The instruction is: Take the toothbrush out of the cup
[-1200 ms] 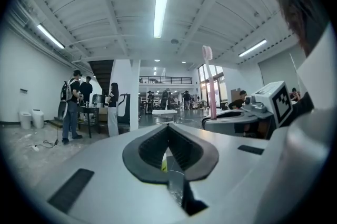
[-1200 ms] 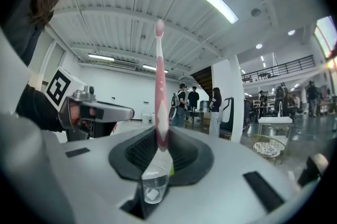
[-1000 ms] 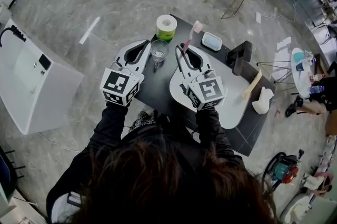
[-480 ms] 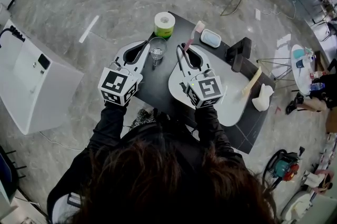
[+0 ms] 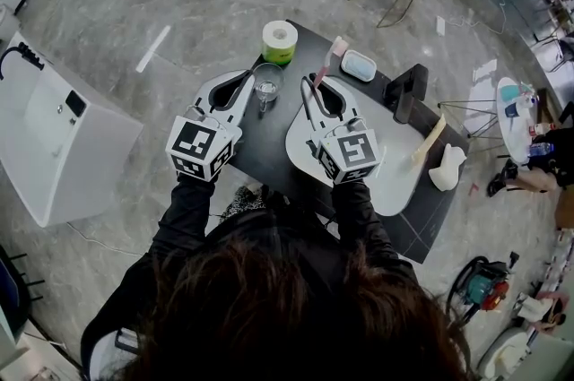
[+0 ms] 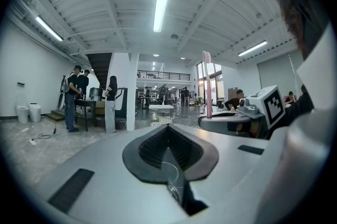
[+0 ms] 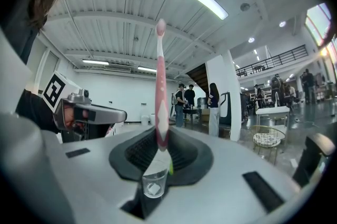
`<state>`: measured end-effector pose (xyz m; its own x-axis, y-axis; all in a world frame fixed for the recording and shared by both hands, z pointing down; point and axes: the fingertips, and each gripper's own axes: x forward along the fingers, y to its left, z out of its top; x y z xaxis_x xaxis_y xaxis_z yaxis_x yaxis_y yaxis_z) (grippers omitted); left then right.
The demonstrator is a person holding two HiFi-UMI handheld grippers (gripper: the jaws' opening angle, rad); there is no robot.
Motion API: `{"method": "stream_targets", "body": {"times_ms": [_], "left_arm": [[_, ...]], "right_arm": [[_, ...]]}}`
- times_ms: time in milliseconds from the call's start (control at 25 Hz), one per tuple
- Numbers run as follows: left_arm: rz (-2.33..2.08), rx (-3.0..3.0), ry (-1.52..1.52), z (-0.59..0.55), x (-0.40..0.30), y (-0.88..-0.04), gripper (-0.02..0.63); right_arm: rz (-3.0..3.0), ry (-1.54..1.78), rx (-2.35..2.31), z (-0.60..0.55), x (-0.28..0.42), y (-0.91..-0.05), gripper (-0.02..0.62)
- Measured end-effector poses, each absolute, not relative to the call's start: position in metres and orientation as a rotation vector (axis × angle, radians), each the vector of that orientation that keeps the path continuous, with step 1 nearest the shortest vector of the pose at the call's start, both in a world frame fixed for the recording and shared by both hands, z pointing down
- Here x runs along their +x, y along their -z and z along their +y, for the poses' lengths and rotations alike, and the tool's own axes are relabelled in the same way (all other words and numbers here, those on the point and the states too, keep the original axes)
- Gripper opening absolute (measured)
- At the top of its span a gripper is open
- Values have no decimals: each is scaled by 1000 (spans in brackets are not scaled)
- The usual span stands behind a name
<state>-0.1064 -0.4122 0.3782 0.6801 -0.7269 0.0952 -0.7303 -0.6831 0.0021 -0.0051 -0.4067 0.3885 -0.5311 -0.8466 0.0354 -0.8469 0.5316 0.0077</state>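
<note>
A clear glass cup [image 5: 267,87] stands on the black table [image 5: 260,151]. My left gripper [image 5: 252,82] is shut on the cup's near wall, and a sliver of glass shows pinched between its jaws [image 6: 169,161]. The pink toothbrush [image 5: 326,63] is outside the cup, to its right, and stands upright. My right gripper [image 5: 310,90] is shut on its handle. In the right gripper view the toothbrush [image 7: 161,96] rises straight up from the closed jaws [image 7: 160,150], bristle head on top. A clear piece shows low in that gap; I cannot tell what it is.
A green and white roll [image 5: 280,41] stands behind the cup. A pale blue dish [image 5: 360,66], a black stand [image 5: 408,97], a wooden-handled tool [image 5: 430,142] and a white object [image 5: 447,171] lie to the right. A white cabinet [image 5: 54,137] stands left. People stand far off [image 6: 73,96].
</note>
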Motion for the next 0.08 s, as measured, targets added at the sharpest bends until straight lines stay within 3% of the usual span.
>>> {"method": "stream_targets", "body": {"times_ms": [80], "left_arm": [[-1231,2847,-132,-411,-105,-377,8]], "right_arm": [[-2718,-5,1503,-407,-5,-388,52]]}}
